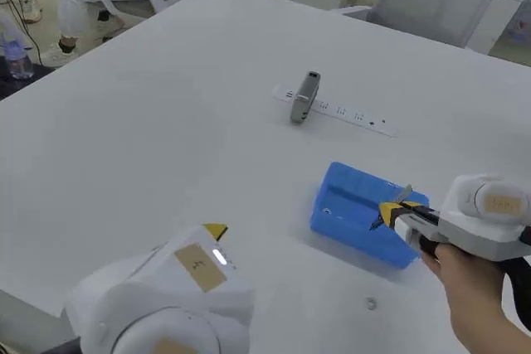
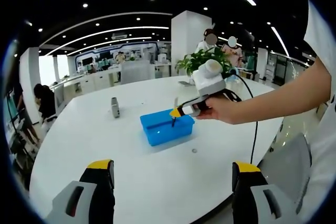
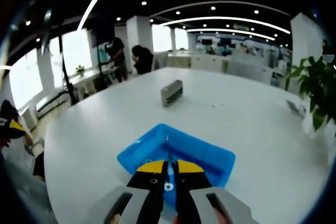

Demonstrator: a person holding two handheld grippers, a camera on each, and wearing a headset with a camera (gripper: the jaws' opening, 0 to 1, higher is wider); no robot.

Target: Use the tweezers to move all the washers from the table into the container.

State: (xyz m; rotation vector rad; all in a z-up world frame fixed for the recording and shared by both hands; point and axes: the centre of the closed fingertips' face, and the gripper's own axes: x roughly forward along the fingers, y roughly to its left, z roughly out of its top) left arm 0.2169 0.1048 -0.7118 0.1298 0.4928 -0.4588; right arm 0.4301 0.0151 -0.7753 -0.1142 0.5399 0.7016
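Right tongs (image 3: 168,167) clamped shut on thin metal tweezers (image 1: 404,196), over blue rectangular plastic container (image 1: 357,242). Small metal washer (image 1: 371,303) on white desk (image 1: 166,138), just outside container's near wall, person's side of right tongs. Left tongs (image 2: 173,166) wide open, empty, farther off.

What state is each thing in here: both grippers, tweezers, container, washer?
left gripper, open, holding nothing.
right gripper, shut on the tweezers.
tweezers, held, tips over the container.
container, upright on the table, top open.
washer, lying on the table outside the container.
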